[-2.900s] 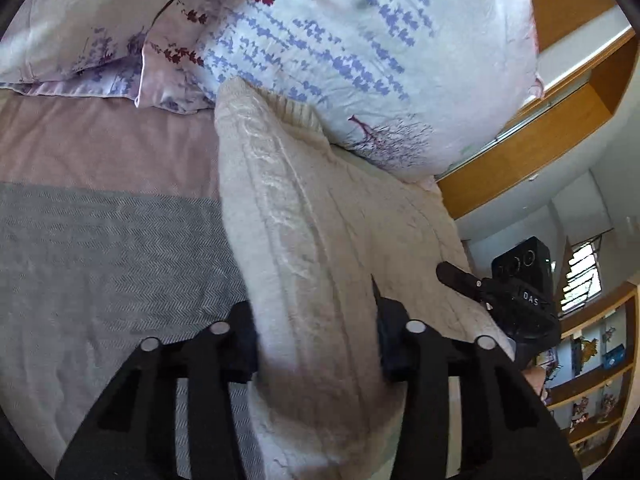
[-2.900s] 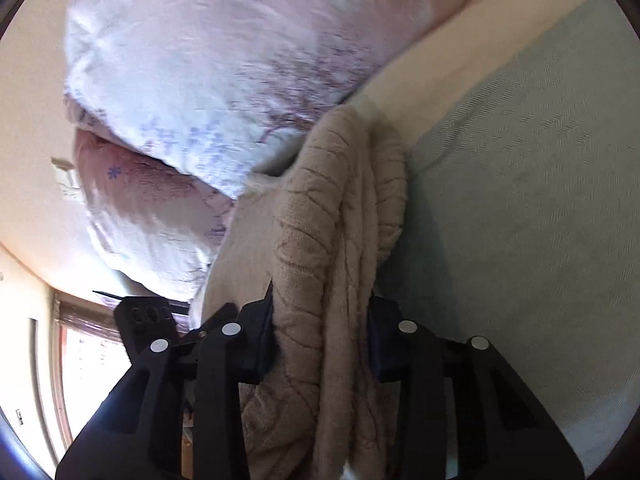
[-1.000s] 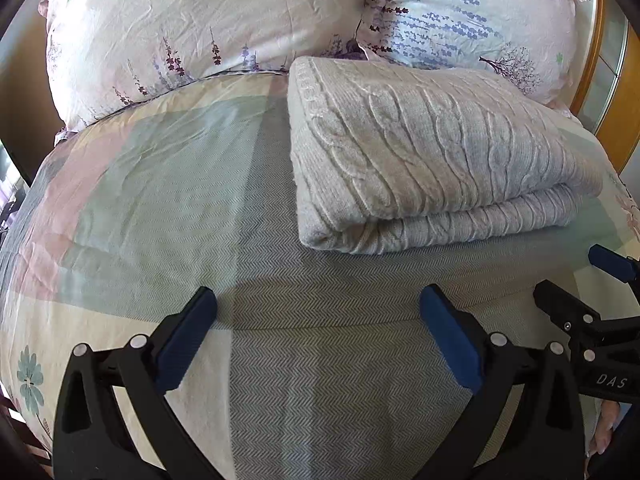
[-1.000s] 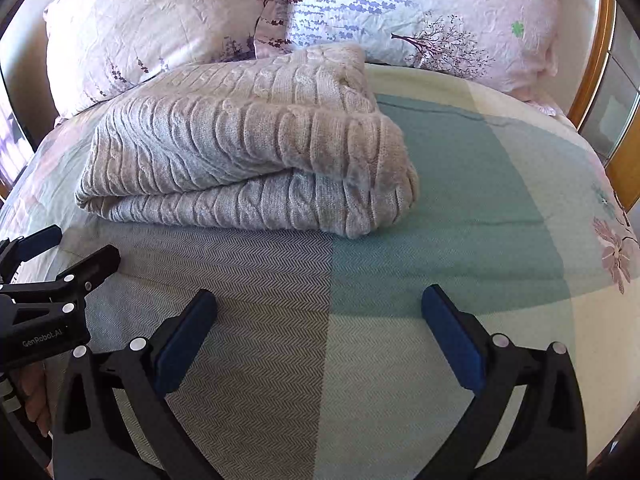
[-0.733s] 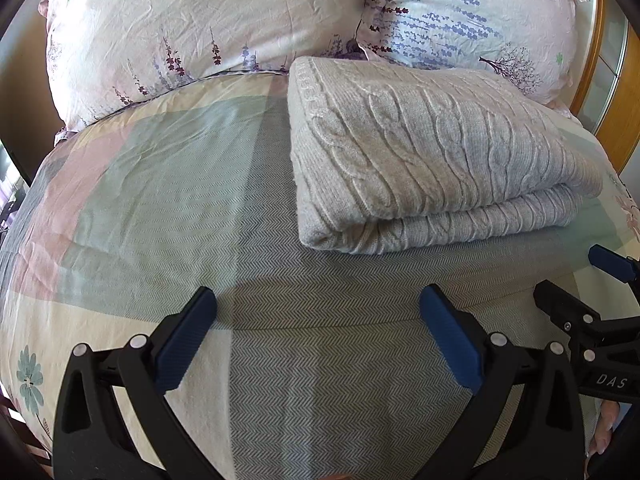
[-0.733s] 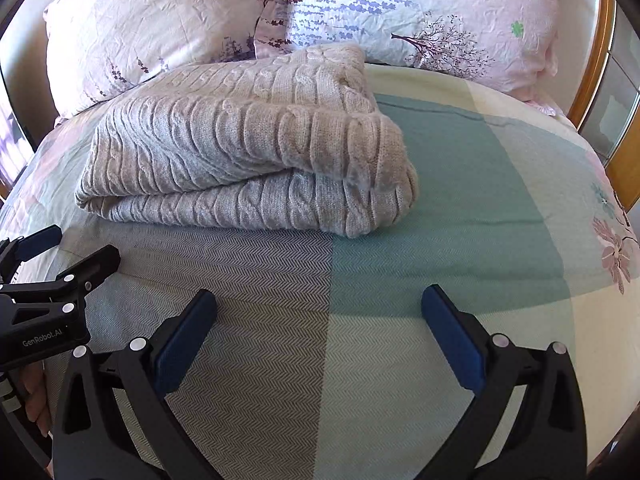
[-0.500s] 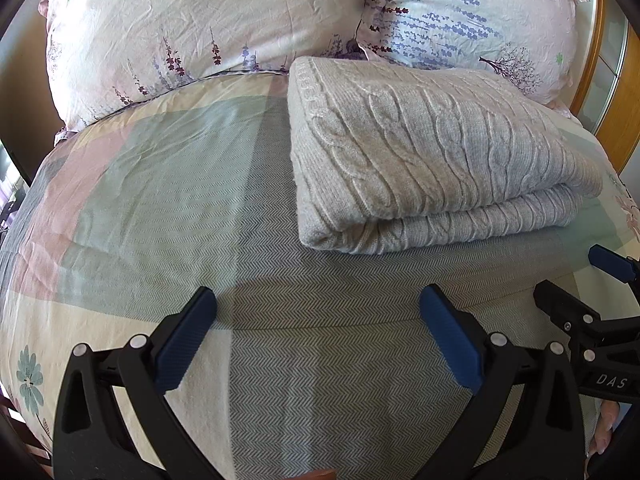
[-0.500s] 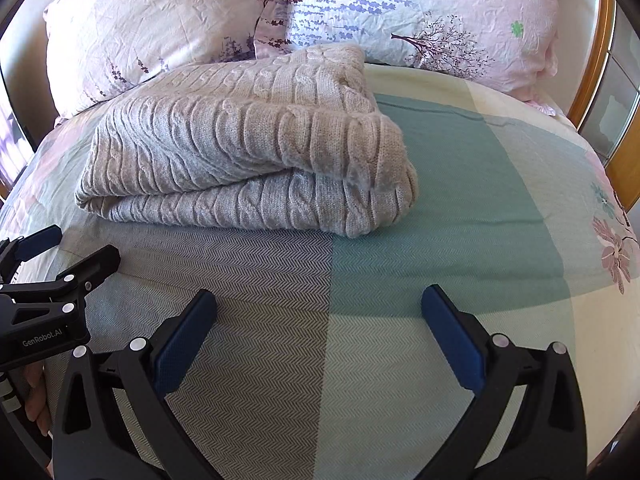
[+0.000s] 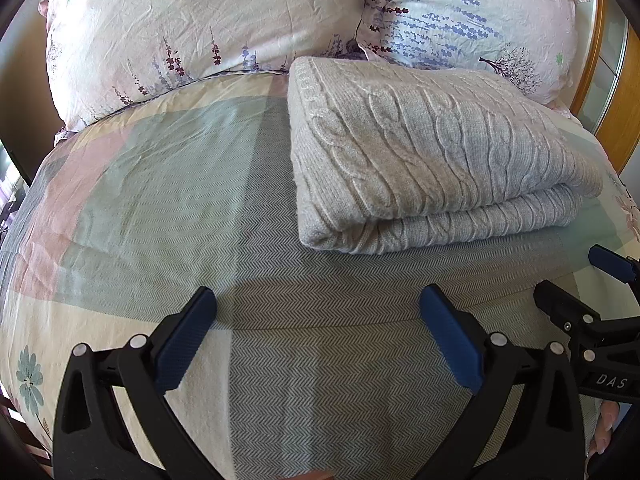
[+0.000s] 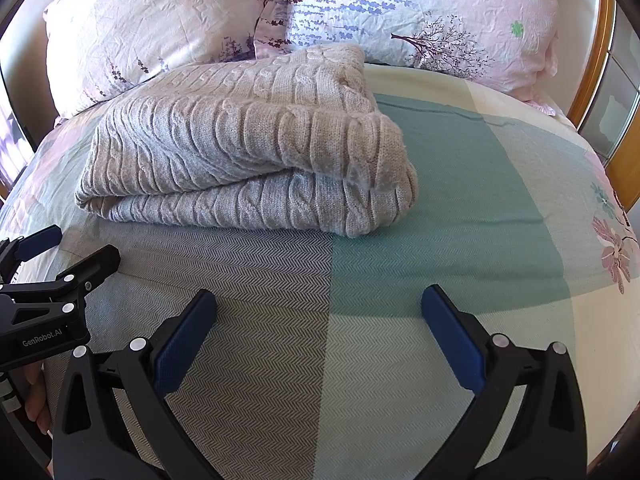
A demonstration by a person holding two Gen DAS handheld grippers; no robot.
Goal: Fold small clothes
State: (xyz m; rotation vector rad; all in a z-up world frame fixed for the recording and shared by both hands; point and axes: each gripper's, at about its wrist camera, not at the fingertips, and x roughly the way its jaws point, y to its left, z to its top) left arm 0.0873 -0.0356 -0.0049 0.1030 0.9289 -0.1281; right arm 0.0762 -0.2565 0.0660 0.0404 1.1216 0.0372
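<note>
At the far end of the bed [image 9: 152, 208], two floral pillows [image 9: 208, 28] stand side by side, and the folded cable-knit sweater [image 9: 432, 148] lies flat with its far edge against them. Bare patchwork bedcover stretches left, right and near of it. The left gripper [image 9: 320, 332] and right gripper [image 10: 320, 332] hover near, side by side, jaws wide apart and holding nothing.

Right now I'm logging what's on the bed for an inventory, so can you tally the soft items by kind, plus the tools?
Folded knit sweater: 1
Floral pillows: 2, one on the left and one on the right
Patchwork bedspread: 1
Hand-held grippers: 2, left hand-held gripper and right hand-held gripper, both open
Total: 6
</note>
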